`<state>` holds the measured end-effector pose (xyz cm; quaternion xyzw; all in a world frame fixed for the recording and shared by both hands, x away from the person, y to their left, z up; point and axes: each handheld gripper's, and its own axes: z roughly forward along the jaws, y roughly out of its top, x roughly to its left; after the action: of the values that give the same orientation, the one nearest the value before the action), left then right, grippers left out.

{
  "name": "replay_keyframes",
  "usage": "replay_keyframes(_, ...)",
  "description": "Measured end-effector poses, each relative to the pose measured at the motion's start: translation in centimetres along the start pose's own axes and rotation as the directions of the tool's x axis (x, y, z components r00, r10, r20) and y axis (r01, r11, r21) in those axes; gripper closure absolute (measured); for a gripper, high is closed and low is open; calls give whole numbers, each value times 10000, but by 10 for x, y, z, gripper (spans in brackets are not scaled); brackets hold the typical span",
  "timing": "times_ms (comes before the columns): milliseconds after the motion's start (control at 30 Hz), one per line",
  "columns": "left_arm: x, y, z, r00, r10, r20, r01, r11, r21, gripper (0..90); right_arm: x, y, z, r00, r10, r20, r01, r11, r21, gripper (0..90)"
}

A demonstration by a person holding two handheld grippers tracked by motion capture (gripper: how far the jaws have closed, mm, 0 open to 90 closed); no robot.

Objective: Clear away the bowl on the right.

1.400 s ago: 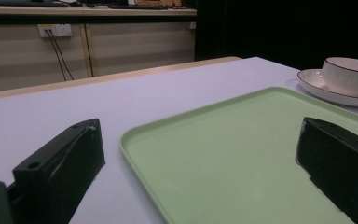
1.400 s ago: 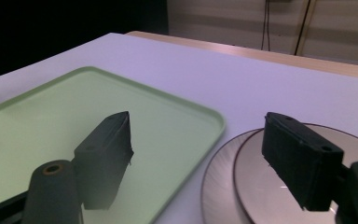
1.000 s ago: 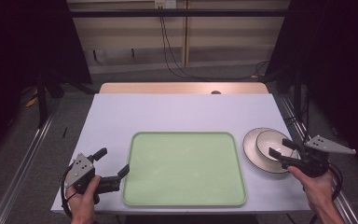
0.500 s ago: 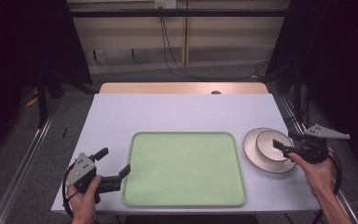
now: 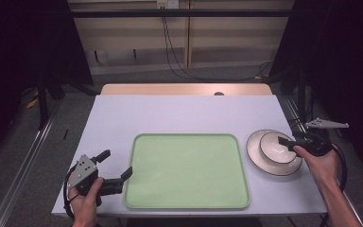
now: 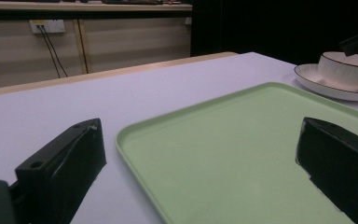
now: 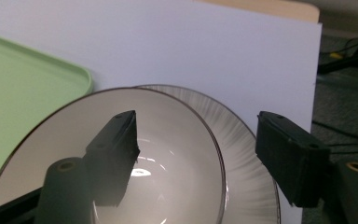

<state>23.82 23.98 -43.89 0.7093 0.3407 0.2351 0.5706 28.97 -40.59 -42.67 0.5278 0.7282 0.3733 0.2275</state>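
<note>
right gripper (image 7: pixel 196 149): jaws apart, just closing, straddling bowl (image 5: pixel 277 147) rim, no grip | bowl: on plate (image 5: pixel 264 163), right of green tray (image 5: pixel 186 170) | left gripper (image 5: pixel 116 172): wide, empty, on tabletop (image 5: pixel 170 113)

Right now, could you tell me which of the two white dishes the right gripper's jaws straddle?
The bowl stacked on the plate: the right gripper brackets its rim.

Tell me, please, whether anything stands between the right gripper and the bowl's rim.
Nothing visible does. The right gripper is open, one jaw above the inside of the bowl, the other outside above the plate, the rim between them.
</note>
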Motion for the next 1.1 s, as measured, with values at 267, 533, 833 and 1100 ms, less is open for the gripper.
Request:
replay_keyframes(267, 0, 0, -1, 10000, 29, -30, -29, 10000, 9, 14, -8, -6, 2, 9999, -79, -74, 85, 9973, 726, 469)
replay_keyframes(533, 0, 0, -1, 10000, -7, -76, 7, 10000, -5, 15, -14, -10, 7, 9983, 197, -543, -104, 9858, 1676, 665)
replay_keyframes(833, 0, 0, -2, 9999, 83, -145, -82, 9999, 88, 14, -12, -6, 13, 9971, 500, -574, -355, 9724, 2306, 729)
replay_keyframes(1100, 0, 0, -3, 9999, 58, -122, -57, 10000, 71, 15, -13, -5, 16, 9965, 709, -432, -567, 9612, 2700, 792)
